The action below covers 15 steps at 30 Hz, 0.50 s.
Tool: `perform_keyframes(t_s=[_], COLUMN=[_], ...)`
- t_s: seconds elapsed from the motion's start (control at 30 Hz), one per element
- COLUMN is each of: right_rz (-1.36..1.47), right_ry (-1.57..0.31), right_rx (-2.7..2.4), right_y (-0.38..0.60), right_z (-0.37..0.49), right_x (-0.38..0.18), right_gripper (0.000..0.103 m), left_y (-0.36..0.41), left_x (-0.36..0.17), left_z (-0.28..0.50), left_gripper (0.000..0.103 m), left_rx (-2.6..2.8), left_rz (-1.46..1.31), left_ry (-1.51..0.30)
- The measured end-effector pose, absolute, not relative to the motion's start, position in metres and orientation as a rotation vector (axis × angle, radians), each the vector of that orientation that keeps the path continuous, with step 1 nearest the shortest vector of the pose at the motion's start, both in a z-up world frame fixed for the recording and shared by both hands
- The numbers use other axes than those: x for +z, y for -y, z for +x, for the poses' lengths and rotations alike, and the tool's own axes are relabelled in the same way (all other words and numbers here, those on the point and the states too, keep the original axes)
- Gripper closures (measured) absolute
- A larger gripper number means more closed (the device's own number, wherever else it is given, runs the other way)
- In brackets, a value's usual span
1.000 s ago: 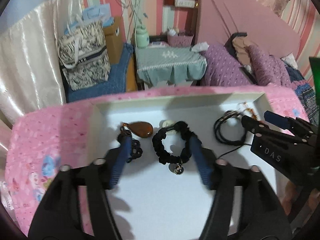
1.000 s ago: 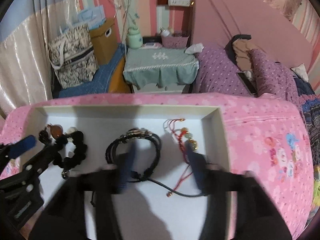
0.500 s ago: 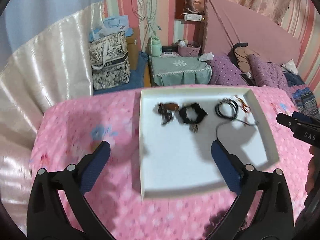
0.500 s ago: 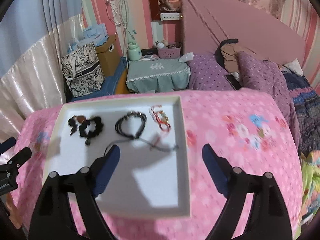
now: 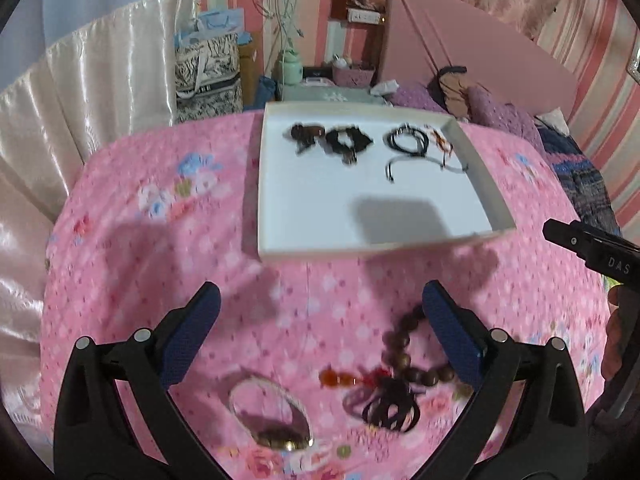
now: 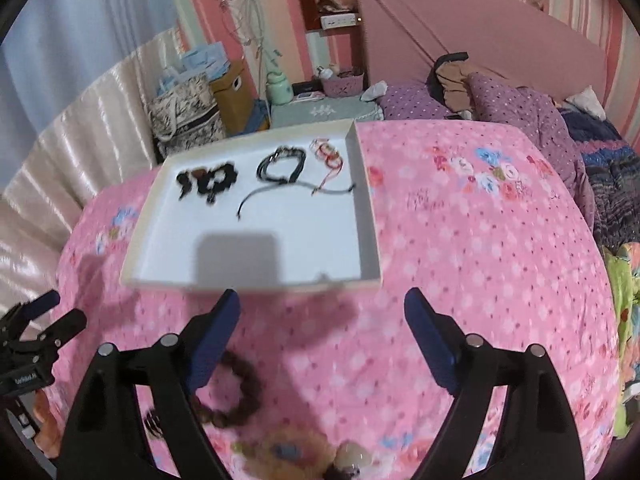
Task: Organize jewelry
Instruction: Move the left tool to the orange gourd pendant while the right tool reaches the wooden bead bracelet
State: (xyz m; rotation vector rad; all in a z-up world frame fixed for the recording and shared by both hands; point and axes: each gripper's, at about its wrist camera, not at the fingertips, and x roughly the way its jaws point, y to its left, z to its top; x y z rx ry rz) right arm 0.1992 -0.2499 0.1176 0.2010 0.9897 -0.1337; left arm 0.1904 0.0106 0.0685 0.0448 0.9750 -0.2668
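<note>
Left wrist view: left claw (image 5: 320, 316) is hanging wide and empty over the pink flowered bedspread (image 5: 160, 240), with a brown wooden bead bracelet (image 5: 404, 354) lying just inside its right finger and a thin pale bangle (image 5: 270, 416) nearer the camera. Right claw (image 6: 322, 320) is also gaping, holding nothing. White shallow cardboard tray (image 5: 368, 246), beyond, is carrying four dark and red pieces along its far edge. Judgement: centring the beads between the pads before closing seems best; the soft bedding may let them sink or roll.
</note>
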Motion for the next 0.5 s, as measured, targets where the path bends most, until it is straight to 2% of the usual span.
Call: perform_keyframes(t_s=[0.5], right_rz=[0.164], right_ry=[-1.062], right_rx=[-0.148], right_y=[0.240], right_z=[0.161], right_x=[0.091], right_gripper=[0.019], left_y=[-0.019], left_x=[0.034], left_z=[0.159], left_gripper=[0.003], left_rx=[-0.262], left_rz=[0.054], left_ry=[-1.042])
